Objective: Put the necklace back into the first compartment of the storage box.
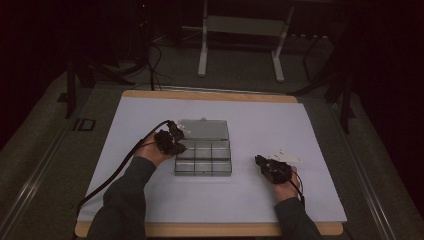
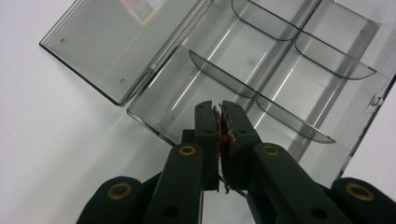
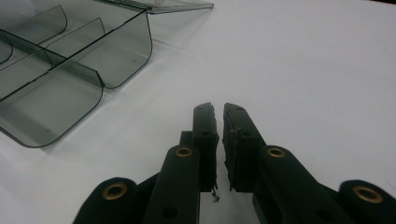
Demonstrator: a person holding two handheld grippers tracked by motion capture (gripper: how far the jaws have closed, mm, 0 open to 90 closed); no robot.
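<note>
Smoky clear plastic makes up the box [image 1: 203,159], a shallow organiser with its lid [image 1: 204,129] thrown back flat on the white mat [image 1: 150,200] just behind it, near the middle of the table. Nearest the person, the two hands rest on the mat: the right gripper [image 1: 261,163] lies well to the right of the box with its jaws nearly together and nothing between them, as its own view shows [image 3: 219,116]; the left gripper [image 1: 175,145] sits at the box's left edge, jaws likewise drawn narrow [image 2: 218,112], with what may be a small red speck between the pads, too small to tell. The box looks light, stiff and slick, so it would likely slide on the mat if pushed from one side; its thin walls [image 2: 154,123] and curved dividers [image 2: 219,77] seem brittle enough to crack under a hard pinch. The best hold is probably a side wall or the free edge of the lid, with the other gripper steadying the base. All compartments look empty. A few small pale pieces [image 1: 287,156] lie on the mat just beyond the right gripper. Farther off, a wooden table edge [image 1: 210,95], then a white stand [image 1: 240,40] on the dark floor; nothing crowds the box.
</note>
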